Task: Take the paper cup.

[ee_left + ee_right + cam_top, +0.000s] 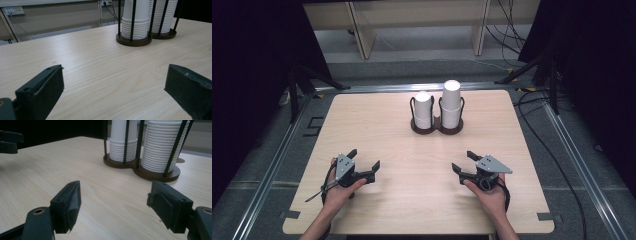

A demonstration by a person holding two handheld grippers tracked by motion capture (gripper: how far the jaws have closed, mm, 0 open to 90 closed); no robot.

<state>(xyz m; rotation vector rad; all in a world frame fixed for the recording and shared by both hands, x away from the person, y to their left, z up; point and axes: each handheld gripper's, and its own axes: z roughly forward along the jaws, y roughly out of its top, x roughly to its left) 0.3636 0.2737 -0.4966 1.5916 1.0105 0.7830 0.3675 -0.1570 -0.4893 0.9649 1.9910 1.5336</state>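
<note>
A dark brown two-ring cup holder (437, 129) stands at the far middle of the wooden table (377, 125). It holds a shorter stack of white paper cups (423, 107) on the left and a taller stack (451, 101) on the right. My left gripper (365, 158) rests open near the front left, held by a hand. My right gripper (463, 160) rests open near the front right. Both point toward the holder, well short of it. In the left gripper view the open left gripper (112, 77) frames bare wood below the stacks (136, 22). In the right gripper view the open right gripper (113, 195) faces the holder (155, 173).
Black rods (140, 142) fence each stack. The other gripper (8, 141) shows far left in the right gripper view. Behind the table are a wooden bench frame (362, 35), floor cables (532, 100) and wall sockets (13, 10). Metal rails (272, 170) run along both table sides.
</note>
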